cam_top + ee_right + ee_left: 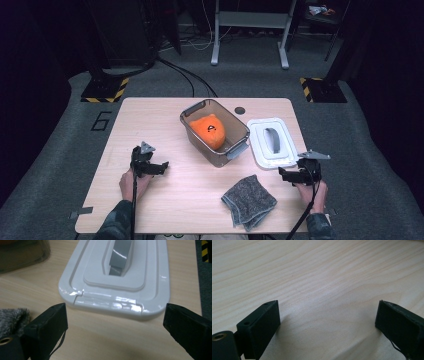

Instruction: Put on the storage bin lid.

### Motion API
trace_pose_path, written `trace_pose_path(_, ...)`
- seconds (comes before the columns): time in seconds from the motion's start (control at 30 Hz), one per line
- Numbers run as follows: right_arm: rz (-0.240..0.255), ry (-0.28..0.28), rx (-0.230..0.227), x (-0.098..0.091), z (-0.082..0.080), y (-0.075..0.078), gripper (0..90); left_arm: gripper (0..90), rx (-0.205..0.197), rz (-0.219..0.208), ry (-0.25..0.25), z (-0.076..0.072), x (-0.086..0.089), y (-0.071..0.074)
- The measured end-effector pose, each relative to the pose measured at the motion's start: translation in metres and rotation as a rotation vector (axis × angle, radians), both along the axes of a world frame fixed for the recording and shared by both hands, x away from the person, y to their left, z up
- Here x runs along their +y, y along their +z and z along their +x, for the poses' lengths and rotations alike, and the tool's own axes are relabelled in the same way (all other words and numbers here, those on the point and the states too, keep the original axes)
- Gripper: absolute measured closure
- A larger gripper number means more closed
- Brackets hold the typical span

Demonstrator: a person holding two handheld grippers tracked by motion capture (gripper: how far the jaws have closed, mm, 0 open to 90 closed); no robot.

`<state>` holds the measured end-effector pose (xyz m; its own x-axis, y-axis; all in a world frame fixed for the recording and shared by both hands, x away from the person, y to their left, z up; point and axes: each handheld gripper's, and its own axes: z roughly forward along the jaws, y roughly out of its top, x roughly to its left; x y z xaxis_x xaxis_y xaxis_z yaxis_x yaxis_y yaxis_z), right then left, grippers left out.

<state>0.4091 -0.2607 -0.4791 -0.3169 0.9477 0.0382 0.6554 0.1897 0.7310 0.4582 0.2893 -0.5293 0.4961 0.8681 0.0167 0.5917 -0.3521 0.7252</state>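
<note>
Lid (115, 277) edge just beyond right fingers (47, 325)

White rectangular lid (272, 142), rounded corners, grey handle set in a recessed centre. Lies flat, top side up, on the table (150, 120) at its right edge, just beside the clear bin (216, 131), which stands open with an orange plush toy (210, 131) inside.

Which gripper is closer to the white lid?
The right one. The right gripper sits just in front of the white lid, jaws open toward its near edge. The left gripper is far across the table, beyond the clear bin.
</note>
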Motion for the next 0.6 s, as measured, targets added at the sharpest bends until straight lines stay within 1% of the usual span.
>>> trace_pose_path(0.03, -0.009, 0.007, 0.005, 0.001, 0.004, 0.003, 4.7, 5.2, 0.002, 0.002, -0.001, 0.000, 0.000, 0.000)
trace_pose_path(0.07, -0.016, 0.013, 0.014, 0.006, 0.016, 0.010, 4.8, 5.2, 0.002, 0.001, -0.001, 0.000, 0.000, 0.000)
trace_pose_path(0.1, -0.022, 0.017, 0.022, 0.007, 0.021, 0.011, 4.8, 5.2, 0.002, 0.002, -0.002, 0.000, 0.000, 0.000)
trace_pose_path(0.13, -0.022, 0.017, 0.022, 0.007, 0.021, 0.011, 4.8, 5.2, 0.002, 0.002, -0.002, 0.000, 0.000, 0.000)
trace_pose_path(0.17, -0.020, 0.019, 0.019, 0.009, 0.026, 0.013, 5.5, 5.2, 0.002, 0.001, -0.001, 0.000, 0.000, 0.000)
trace_pose_path(0.2, -0.023, 0.021, 0.038, 0.012, 0.039, 0.014, 5.2, 5.2, 0.002, 0.001, -0.001, 0.000, 0.000, 0.000)
trace_pose_path(0.23, -0.019, 0.023, 0.035, 0.012, 0.044, 0.014, 5.6, 5.2, 0.002, 0.001, 0.000, 0.000, 0.000, 0.000)
trace_pose_path(0.27, -0.019, 0.023, 0.035, 0.012, 0.044, 0.014, 5.6, 5.2, 0.002, 0.001, 0.000, 0.000, 0.000, 0.000)
trace_pose_path(0.3, -0.012, 0.014, 0.057, 0.015, 0.056, 0.015, 5.7, 5.2, -0.005, -0.002, 0.004, 0.000, 0.000, 0.000)
trace_pose_path(0.33, -0.012, 0.014, 0.057, 0.015, 0.056, 0.015, 5.7, 5.2, -0.005, -0.002, 0.005, 0.000, 0.000, 0.000)
trace_pose_path(0.37, -0.006, 0.019, 0.056, 0.016, 0.066, 0.015, 7.2, 5.2, -0.008, -0.004, 0.006, 0.000, -0.001, -0.001)
trace_pose_path(0.4, -0.004, 0.014, 0.072, 0.018, 0.071, 0.015, 7.9, 5.2, -0.005, -0.001, 0.005, 0.000, 0.000, 0.000)
trace_pose_path(0.43, 0.004, 0.014, 0.073, 0.018, 0.075, 0.014, 10.4, 5.2, -0.007, -0.003, 0.006, 0.000, -0.001, -0.001)
trace_pose_path(0.47, 0.007, 0.008, 0.064, 0.019, 0.078, 0.013, 13.7, 5.2, -0.005, -0.002, 0.005, 0.000, -0.001, 0.000)
trace_pose_path(0.5, 0.007, 0.008, 0.064, 0.019, 0.078, 0.013, 13.7, 5.2, -0.005, -0.002, 0.005, 0.000, -0.001, 0.000)
trace_pose_path(0.53, -0.001, 0.013, 0.067, 0.019, 0.082, 0.011, 13.3, 5.2, -0.006, -0.002, 0.007, 0.000, -0.001, 0.000)
trace_pose_path(0.57, 0.028, 0.007, 0.091, 0.019, 0.089, 0.009, 14.4, 5.2, -0.010, -0.006, 0.007, 0.000, -0.001, -0.001)
trace_pose_path(0.6, 0.019, 0.005, 0.095, 0.019, 0.092, 0.008, 14.7, 5.2, -0.010, -0.006, 0.007, 0.000, -0.001, -0.001)
